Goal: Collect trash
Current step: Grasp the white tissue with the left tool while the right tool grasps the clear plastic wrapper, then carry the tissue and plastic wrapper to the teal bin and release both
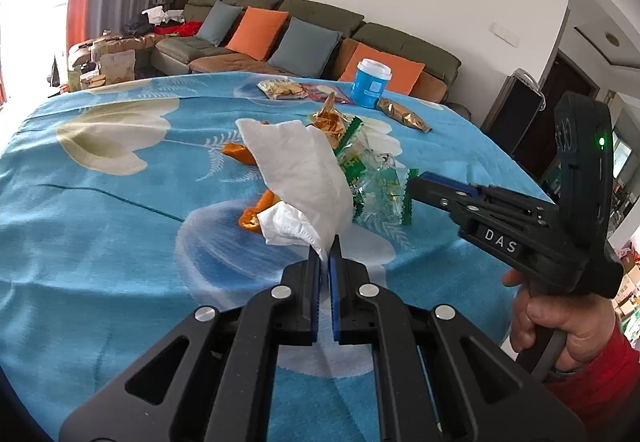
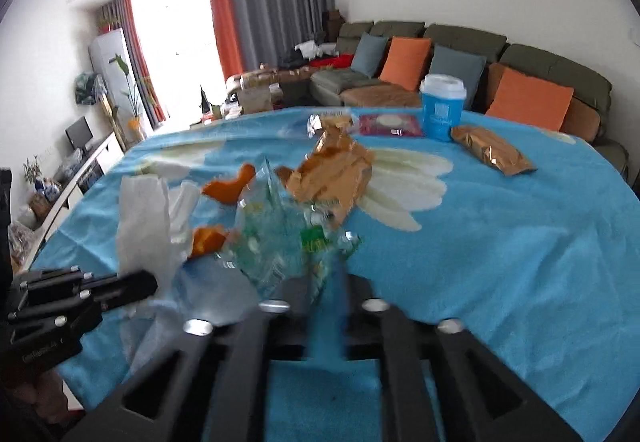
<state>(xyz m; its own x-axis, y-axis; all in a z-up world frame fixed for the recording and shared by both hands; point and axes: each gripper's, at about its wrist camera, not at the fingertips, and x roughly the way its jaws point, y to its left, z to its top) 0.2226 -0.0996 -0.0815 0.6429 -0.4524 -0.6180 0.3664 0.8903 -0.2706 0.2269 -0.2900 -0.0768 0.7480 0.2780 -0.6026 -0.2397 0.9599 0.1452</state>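
Left gripper [image 1: 325, 256] pinches the tissue [image 1: 298, 170] mid-table [image 1: 100, 242]; right gripper [image 2: 320, 282], blurred, with the clear wrapper [image 2: 280, 242] between its jaws, grip unclear.

A home living room. A long olive-green sectional sofa [image 2: 460, 54] with brown seat cushions runs along a white wall, holding orange cushions [image 2: 406, 62] and grey-blue cushions [image 2: 456, 68]. Floor-length grey and orange curtains [image 2: 256, 6] frame a bright window. A tall white standing air conditioner [image 2: 110, 62] stands in the corner beside a leafy houseplant [image 2: 128, 82]. A low white media cabinet [image 2: 86, 170] along the side wall carries a dark screen. In the foreground a table is draped in a blue floral blanket [image 2: 500, 262], strewn with snack wrappers and tissue. A dark wooden door [image 1: 560, 110] opens toward another room.
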